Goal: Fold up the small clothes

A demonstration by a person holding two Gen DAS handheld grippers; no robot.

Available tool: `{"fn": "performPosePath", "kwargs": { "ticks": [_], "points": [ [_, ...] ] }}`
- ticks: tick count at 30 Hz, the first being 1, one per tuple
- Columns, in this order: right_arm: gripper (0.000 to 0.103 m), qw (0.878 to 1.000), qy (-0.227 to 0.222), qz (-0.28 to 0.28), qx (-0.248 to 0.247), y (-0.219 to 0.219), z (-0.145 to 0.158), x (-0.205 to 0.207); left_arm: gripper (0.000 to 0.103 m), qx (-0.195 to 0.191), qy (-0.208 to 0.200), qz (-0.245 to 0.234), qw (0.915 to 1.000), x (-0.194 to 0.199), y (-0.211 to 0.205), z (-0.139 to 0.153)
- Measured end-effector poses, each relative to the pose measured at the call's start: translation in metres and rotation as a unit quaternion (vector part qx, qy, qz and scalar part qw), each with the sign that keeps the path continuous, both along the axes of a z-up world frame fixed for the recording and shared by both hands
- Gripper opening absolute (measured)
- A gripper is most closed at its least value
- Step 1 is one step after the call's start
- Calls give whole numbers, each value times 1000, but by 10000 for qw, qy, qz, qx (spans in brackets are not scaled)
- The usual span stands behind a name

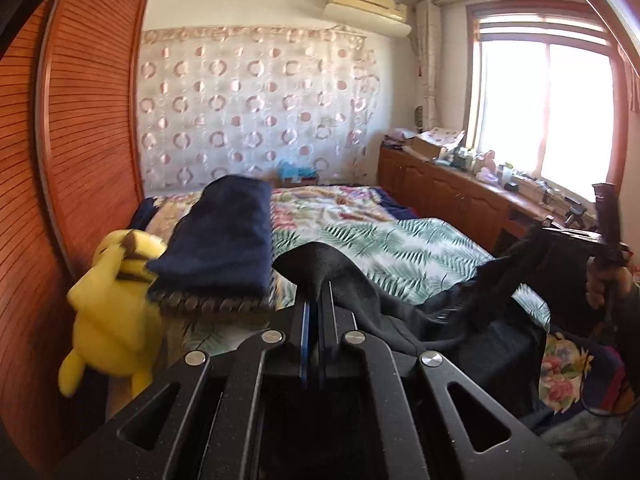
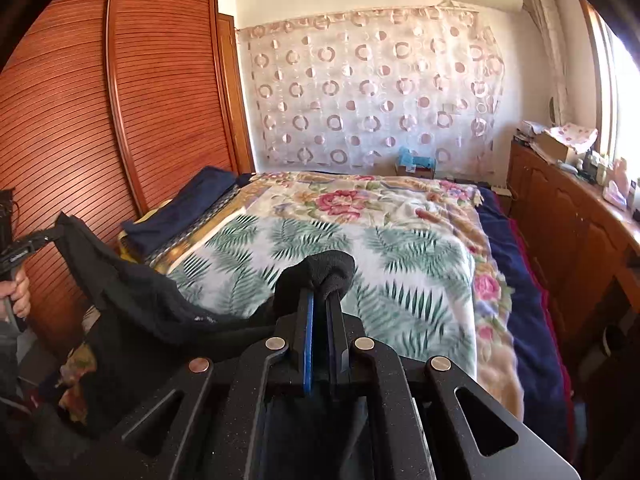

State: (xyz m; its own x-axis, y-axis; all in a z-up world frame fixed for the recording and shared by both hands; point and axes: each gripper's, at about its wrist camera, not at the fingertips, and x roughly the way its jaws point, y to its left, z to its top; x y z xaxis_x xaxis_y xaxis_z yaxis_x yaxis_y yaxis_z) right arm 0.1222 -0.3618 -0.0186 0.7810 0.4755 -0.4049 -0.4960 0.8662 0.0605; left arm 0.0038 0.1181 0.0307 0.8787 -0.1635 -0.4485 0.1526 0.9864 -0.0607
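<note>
A black garment [image 1: 384, 300] hangs stretched between both grippers above the near end of the bed. In the left wrist view my left gripper [image 1: 316, 286] is shut on one bunched corner of it, and the cloth runs right toward the right gripper [image 1: 560, 236] held in a hand. In the right wrist view my right gripper [image 2: 322, 292] is shut on another corner of the black garment [image 2: 132, 292], which sags leftward to the left gripper [image 2: 44, 236]. A folded navy cloth [image 1: 228, 236] lies on the bed's left side.
The bed [image 2: 360, 248] carries a leaf-print and floral blanket. A yellow plush toy [image 1: 112, 312] sits at the bed's left edge beside the louvred wooden wardrobe [image 1: 80, 120]. A low wooden cabinet [image 1: 452, 188] with clutter runs under the window on the right.
</note>
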Motion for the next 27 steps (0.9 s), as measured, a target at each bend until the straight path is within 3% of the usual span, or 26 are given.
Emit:
{"fn": "performPosePath", "kwargs": {
  "ticks": [6, 16, 24, 25, 27],
  "points": [
    [5, 9998, 189, 4, -63, -17, -19, -43, 4, -23, 216, 186, 9996, -26, 7, -19],
    [5, 9952, 733, -241, -608, -12, -39, -54, 4, 66, 810, 302, 9962, -30, 4, -73],
    [5, 9891, 1072, -406, -921, 11, -50, -40, 4, 35, 730, 155, 9972, -33, 2, -64],
    [5, 9890, 1071, -403, -934, 13, -48, -39, 6, 81, 695, 129, 9975, -34, -1, -61],
    [5, 9894, 1042, -375, -939, 15, -44, -40, 24, 165, 577, 148, 9981, -35, -4, -54]
  ]
}}
